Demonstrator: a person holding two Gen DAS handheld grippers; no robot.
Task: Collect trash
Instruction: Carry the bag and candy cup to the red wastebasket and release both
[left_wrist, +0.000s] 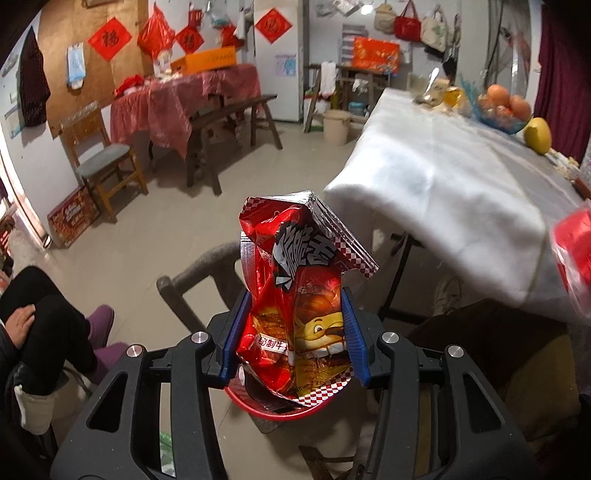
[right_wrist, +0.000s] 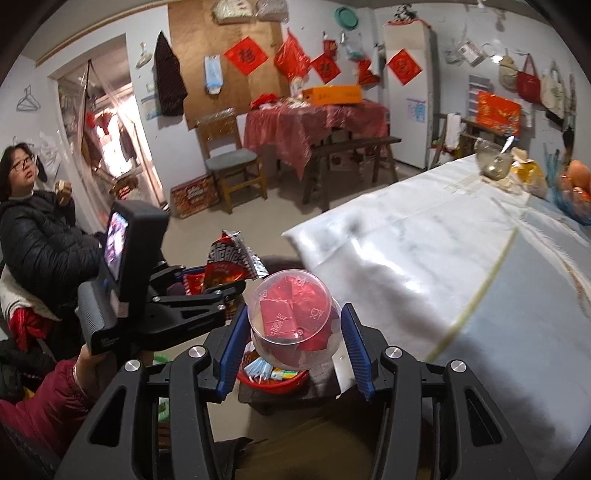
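My left gripper (left_wrist: 293, 295) is shut on a crumpled red snack bag (left_wrist: 299, 295) with a silver torn top, held upright between the blue pads. Right below it sits a red basket (left_wrist: 280, 410), mostly hidden by the bag. My right gripper (right_wrist: 293, 312) is shut on a small clear plastic cup (right_wrist: 291, 317) with red wrapper inside, its bottom facing the camera. Under the cup, the red basket (right_wrist: 273, 382) holds several wrappers and rests on a dark stool (right_wrist: 288, 398). The left gripper (right_wrist: 221, 286) with the snack bag (right_wrist: 229, 258) shows at the left of the right wrist view.
A table under a white cloth (left_wrist: 461, 192) stands to the right, with a bowl of oranges (left_wrist: 504, 107) and a metal bowl (right_wrist: 493, 162) at its far end. A seated person (right_wrist: 40, 229) is at the left. A wooden chair (left_wrist: 103, 158) and red-covered table (left_wrist: 184, 99) stand beyond.
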